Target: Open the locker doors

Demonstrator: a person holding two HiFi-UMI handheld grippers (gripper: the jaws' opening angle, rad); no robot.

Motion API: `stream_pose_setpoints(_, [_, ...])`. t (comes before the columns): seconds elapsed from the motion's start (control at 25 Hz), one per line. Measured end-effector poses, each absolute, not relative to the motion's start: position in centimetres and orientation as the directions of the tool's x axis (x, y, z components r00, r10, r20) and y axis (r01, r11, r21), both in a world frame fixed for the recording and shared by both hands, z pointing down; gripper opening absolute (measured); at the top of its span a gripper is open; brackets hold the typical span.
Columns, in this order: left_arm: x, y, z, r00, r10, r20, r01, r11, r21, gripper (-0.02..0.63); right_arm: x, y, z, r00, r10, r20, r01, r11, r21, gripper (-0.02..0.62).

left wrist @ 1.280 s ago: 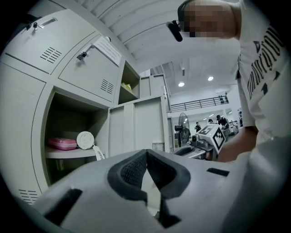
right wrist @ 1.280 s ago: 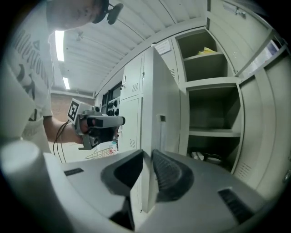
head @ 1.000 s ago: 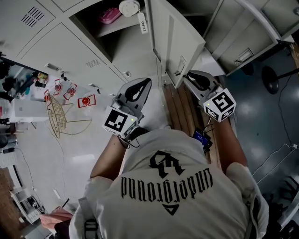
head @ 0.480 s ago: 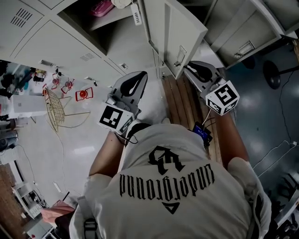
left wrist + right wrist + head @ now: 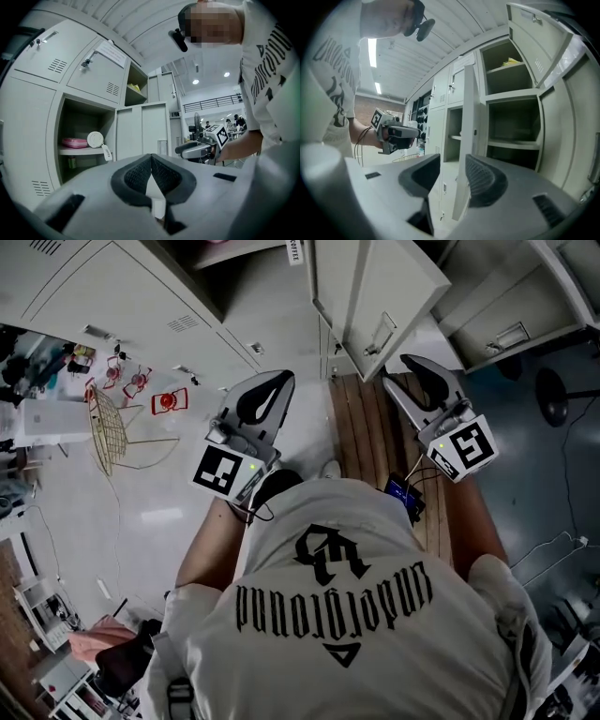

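The right tongs (image 5: 452, 161) stand spread, their jaws have just been opening, and the edge of the open locker door (image 5: 471, 117) shows in the gap between them with no pad pressing on it. The left tongs (image 5: 151, 158) are pressed together at the tips with nothing between them. In the head view this door hangs in the upper middle of the frame, just above the right tongs.

Head view steeply down, gripper views level — all share the locker door (image 5: 380, 292)
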State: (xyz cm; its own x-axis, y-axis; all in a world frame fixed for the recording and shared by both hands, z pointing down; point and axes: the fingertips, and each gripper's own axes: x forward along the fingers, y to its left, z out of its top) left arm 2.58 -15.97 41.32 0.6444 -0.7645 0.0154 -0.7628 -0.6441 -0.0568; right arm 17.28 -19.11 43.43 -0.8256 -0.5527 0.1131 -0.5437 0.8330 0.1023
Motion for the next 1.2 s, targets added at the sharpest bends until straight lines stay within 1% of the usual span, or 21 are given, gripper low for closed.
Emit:
stream_pose_setpoints(0.28, [-1.1, -13.4, 41.2, 0.592, -0.806, 0.018, -0.804, -0.592, -0.045, 0.008, 13.1, -15.7, 41.8, -0.866, -0.494, 0.078, -0.483, 0.867, 0.125, 0.212])
stream_pose_setpoints(0.56, [-4.9, -8.8, 40.0, 0.592, -0.806, -0.009, -0.806, -0.591, -0.032, 0.008, 7.9, -11.0, 40.2, -0.887, -0.457, 0.066, -0.447, 0.885, 0.126, 0.215])
stream_pose_setpoints(0.72, [-8.4, -5.3, 39.7, 0.592, -0.806, -0.009, -0.806, -0.591, -0.033, 0.008, 4.3, -7.8, 39.7, -0.892, -0.450, 0.045, -0.442, 0.888, 0.124, 0.215])
stream_pose_setpoints(0.84, [-11.4, -2.4, 39.0, 0.590, -0.807, -0.023, -0.807, -0.589, -0.036, 0.008, 1.3, -4.6, 39.4, -0.897, -0.440, 0.036, -0.435, 0.894, 0.109, 0.207])
stream_pose_setpoints(1.04, [-16.3, 3.3, 38.2, 0.600, -0.798, -0.049, -0.800, -0.599, -0.032, 0.008, -3.7, 1.0, 38.8, -0.894, -0.444, 0.059, -0.435, 0.892, 0.121, 0.196])
stream_pose_setpoints(1.2, [-20.4, 8.2, 38.1, 0.608, -0.792, -0.047, -0.794, -0.607, -0.033, 0.008, -6.9, 5.7, 38.1, -0.884, -0.467, 0.019, -0.463, 0.880, 0.108, 0.163])
